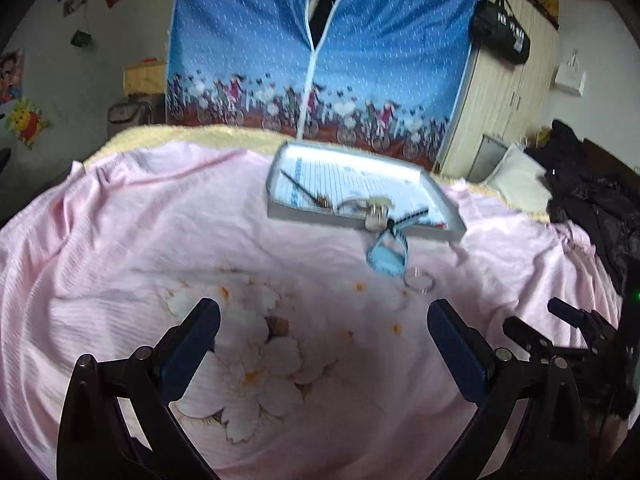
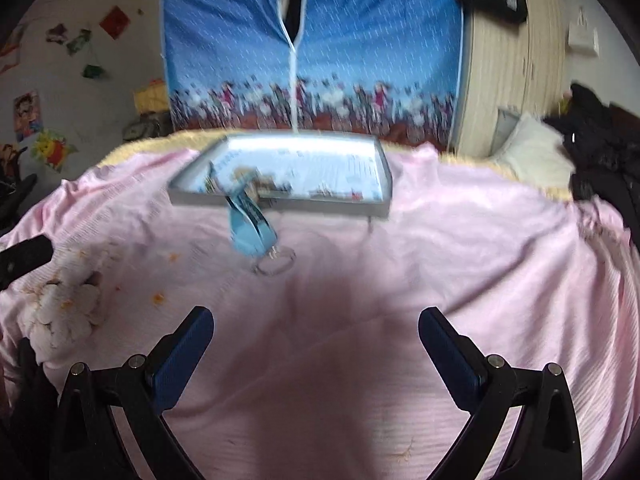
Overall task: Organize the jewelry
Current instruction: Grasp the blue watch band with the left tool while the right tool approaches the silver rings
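A shallow grey tray (image 1: 440,196) (image 2: 382,160) with a printed paper lining lies on the pink bedspread near the far edge. Inside it I see a thin dark stick (image 1: 302,188) and a blurred pale piece of jewelry (image 1: 376,206). A light blue band (image 1: 388,250) (image 2: 250,228) hangs over the tray's front rim onto the cloth. A clear ring-shaped bangle (image 1: 419,280) (image 2: 276,262) lies just in front of it. My left gripper (image 1: 324,336) is open above the flower print, well short of the tray. My right gripper (image 2: 316,340) is open over bare pink cloth, nothing between its fingers.
A blue zip-up fabric wardrobe (image 1: 320,60) stands behind the bed, with a wooden cabinet (image 1: 504,92) to its right. Dark clothes (image 1: 592,200) and a pillow (image 1: 516,180) lie at the right. The right gripper's frame (image 1: 568,340) shows beside my left one.
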`<state>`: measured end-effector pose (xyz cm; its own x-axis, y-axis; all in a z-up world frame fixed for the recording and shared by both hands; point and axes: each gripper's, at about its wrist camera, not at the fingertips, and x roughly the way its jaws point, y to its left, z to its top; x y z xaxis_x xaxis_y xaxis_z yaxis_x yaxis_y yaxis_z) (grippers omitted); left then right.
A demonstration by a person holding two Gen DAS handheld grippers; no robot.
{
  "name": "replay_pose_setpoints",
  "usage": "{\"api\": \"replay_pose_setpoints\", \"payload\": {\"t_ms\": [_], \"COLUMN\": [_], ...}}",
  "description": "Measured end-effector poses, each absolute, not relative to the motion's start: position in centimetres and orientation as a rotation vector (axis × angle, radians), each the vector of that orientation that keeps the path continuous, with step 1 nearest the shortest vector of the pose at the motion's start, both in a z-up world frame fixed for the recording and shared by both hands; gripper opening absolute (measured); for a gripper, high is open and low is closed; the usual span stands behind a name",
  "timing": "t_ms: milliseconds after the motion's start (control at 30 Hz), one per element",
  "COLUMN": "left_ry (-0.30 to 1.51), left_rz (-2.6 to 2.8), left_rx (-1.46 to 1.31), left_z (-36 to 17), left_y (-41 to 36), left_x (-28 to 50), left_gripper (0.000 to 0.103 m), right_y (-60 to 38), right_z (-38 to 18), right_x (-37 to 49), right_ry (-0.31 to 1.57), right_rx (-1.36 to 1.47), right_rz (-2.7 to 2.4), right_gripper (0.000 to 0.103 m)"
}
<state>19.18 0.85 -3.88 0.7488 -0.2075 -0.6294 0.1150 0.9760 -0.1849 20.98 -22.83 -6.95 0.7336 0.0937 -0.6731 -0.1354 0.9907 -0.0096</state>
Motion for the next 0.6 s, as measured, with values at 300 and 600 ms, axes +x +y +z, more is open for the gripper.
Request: {"api": "replay_pose_setpoints", "payload": {"t_ms": [300,600], "left_ry": [0.868,0.899], "left_rz": [-0.272,-0.311], "left_rx": [-0.128,-0.082], "left_z": [-6.9,-8.9], "left_y": [-1.0,-2.7], "left_x": [22.6,30.1], "left_gripper": [0.102,0.101], "right_y": [-23.2,-21.8], "right_z": [-8.8,-11.1], "right_x": [23.8,28.2], "right_ry": [0.844,0.85], "right_rx": [-0.076,-0.216], "right_rz": [0.205,0.332], "right_gripper": [0.103,0.103]}}
